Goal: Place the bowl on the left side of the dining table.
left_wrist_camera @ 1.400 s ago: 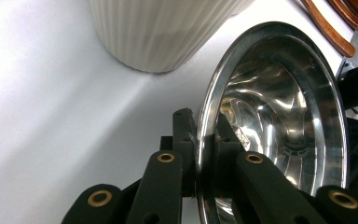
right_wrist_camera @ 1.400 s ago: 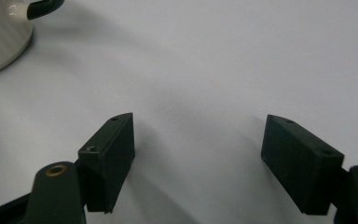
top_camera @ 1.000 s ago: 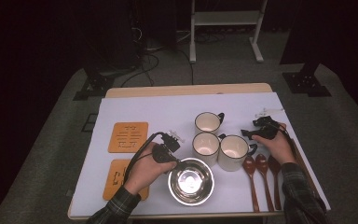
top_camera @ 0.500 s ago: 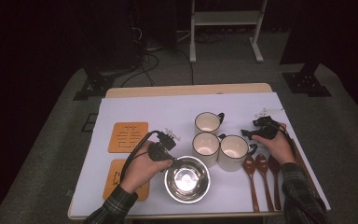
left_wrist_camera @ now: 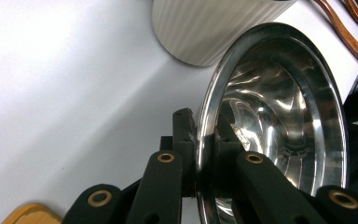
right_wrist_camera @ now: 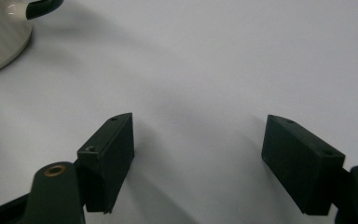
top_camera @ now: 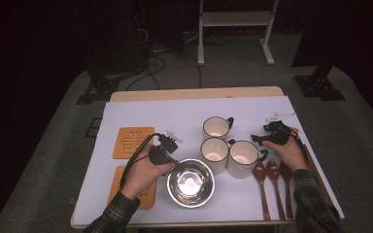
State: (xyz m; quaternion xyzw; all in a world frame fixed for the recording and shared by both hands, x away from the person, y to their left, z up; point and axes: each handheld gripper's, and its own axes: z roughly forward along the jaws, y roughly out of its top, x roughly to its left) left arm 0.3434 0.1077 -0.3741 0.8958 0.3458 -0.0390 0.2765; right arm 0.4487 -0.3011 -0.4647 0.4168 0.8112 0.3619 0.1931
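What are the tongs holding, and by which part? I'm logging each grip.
The left tongs pinch the steel bowl by its rim, one jaw outside and one inside. The right tongs stand open over the bare table, holding nothing.

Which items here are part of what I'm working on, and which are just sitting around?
In hand:
- steel bowl, rim clamped by the left gripper

Lying about:
- three mugs
- three wooden spoons
- two orange trivets
- right gripper, open over bare table

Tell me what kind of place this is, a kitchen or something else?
Probably a studio or lab set up for recording, not a kitchen: the table stands on grey carpet with dark surroundings, loose cables lie on the floor behind it, and a white metal stand rises beyond.
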